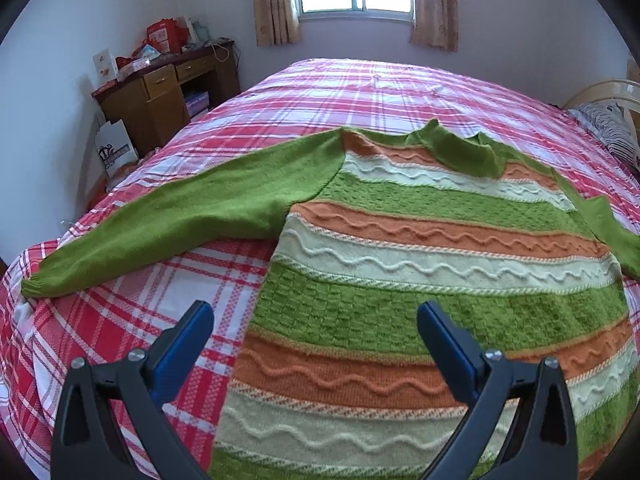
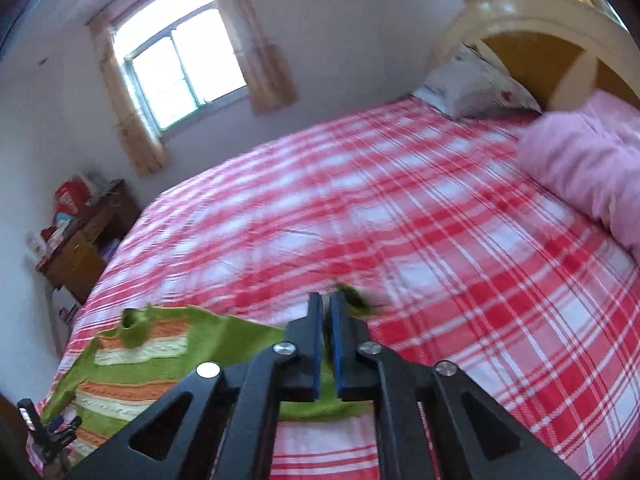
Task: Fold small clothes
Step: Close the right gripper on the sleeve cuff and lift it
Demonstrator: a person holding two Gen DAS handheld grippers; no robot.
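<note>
A knitted sweater (image 1: pixel 420 248) with green, orange and cream stripes lies flat on the red plaid bed (image 1: pixel 360 92), collar toward the window. Its left green sleeve (image 1: pixel 180 216) stretches out toward the bed's edge. My left gripper (image 1: pixel 314 312) is open just above the sweater's lower left edge, with nothing between its blue pads. In the right wrist view my right gripper (image 2: pixel 327 300) is shut on the other green sleeve (image 2: pixel 356 300), whose cuff pokes out past the fingertips and is lifted off the bed. The sweater's body (image 2: pixel 152 360) lies lower left of it.
A wooden desk (image 1: pixel 160 96) piled with red boxes stands at the far left wall, a white paper bag (image 1: pixel 116 152) beside it. A pillow (image 2: pixel 472 84), a pink quilt (image 2: pixel 588 164) and the curved headboard (image 2: pixel 540 20) lie at the bed's right end.
</note>
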